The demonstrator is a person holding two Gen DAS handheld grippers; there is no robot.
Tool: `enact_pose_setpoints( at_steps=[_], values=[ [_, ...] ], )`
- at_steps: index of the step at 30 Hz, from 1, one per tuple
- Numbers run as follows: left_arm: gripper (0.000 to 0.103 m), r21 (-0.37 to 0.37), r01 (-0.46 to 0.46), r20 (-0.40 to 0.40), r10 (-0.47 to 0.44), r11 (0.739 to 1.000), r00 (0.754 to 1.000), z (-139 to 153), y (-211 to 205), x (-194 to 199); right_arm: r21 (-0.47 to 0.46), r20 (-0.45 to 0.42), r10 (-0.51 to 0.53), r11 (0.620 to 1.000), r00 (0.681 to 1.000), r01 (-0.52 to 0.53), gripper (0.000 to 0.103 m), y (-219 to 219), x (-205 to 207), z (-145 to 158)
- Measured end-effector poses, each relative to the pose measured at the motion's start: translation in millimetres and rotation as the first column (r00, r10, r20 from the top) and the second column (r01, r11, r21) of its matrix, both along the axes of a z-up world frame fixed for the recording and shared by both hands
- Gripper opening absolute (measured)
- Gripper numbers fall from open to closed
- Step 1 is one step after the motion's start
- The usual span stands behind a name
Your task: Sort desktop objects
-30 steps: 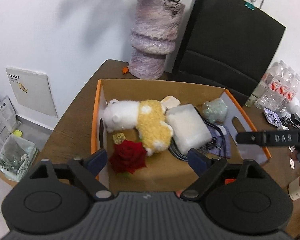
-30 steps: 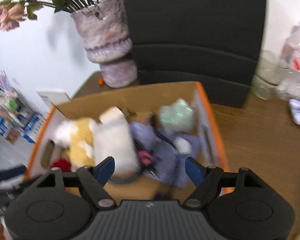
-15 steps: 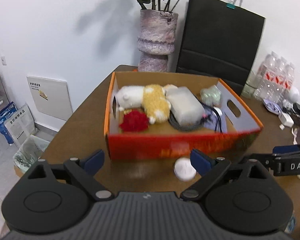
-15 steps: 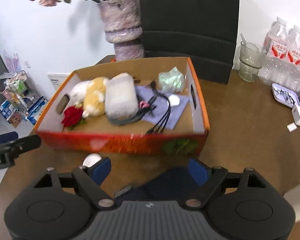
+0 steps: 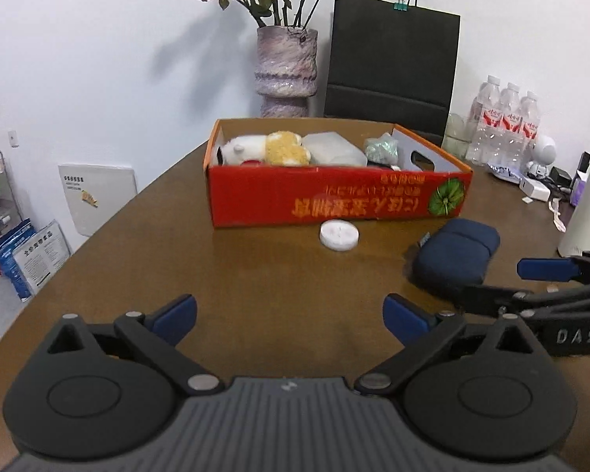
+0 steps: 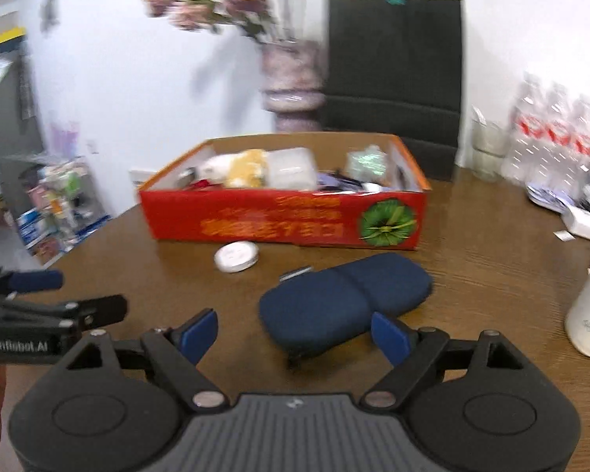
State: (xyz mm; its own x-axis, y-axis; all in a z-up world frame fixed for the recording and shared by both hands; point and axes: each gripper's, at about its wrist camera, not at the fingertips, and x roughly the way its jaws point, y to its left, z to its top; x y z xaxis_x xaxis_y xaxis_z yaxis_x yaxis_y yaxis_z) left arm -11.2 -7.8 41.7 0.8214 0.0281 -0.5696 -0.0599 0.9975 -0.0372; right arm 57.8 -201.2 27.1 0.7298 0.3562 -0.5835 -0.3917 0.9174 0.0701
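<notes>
Left gripper (image 5: 289, 312): held low over the brown table (image 5: 255, 275), jaws spread wide apart, nothing between them; bare wood is seen in the gap.
Right gripper (image 6: 295, 330): jaws likewise spread apart, nothing gripped; the near end of the navy case (image 6: 344, 301) is seen between the blue fingertips (image 6: 387, 337), contact not confirmed because this view is blurred.
Navy case, position: laid flat on the table in front of the red box (image 5: 338, 200), toward the box's right end, apart from it.
Navy case, long axis: set diagonally, the far end pointing right and toward the box corner with the green emblem, the near end pointing toward the right gripper; a seam is seen across its middle.
White round disc (image 5: 339, 235): laid flat just in front of the box's long red wall, left of the case, apart from both.
Red box, contents: a white and yellow plush toy (image 5: 267, 150), a pale block (image 5: 332, 148) and a greenish wrapped item (image 5: 381, 146) are seen above the rim.
Background: a vase of dried roses (image 5: 286, 70) and a black paper bag (image 5: 391, 67) are stood behind the box; water bottles (image 5: 503, 126) are grouped at the right.
</notes>
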Motion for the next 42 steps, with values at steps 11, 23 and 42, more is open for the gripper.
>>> enact_pose_setpoints(
  at_steps=[11,23,42],
  values=[
    [0.103,-0.022,-0.009,-0.017,0.008,1.0,1.0,-20.6,-11.2,-52.9,0.01,0.058,-0.02,1.0,0.998,0.02,0.085,-18.4,-68.6,-23.3],
    [0.098,-0.018,0.206,0.03,-0.206,0.978,0.978,-22.2,-82.0,-42.5,0.048,0.029,-0.26,0.965,0.965,0.259,0.075,-77.7,-62.0,-26.7],
    [0.016,-0.066,0.286,-0.033,-0.289,0.956,0.957,-38.2,-129.8,0.1,-0.008,-0.014,-0.202,0.979,0.979,0.202,0.024,-95.4,-31.7,-46.6]
  ],
)
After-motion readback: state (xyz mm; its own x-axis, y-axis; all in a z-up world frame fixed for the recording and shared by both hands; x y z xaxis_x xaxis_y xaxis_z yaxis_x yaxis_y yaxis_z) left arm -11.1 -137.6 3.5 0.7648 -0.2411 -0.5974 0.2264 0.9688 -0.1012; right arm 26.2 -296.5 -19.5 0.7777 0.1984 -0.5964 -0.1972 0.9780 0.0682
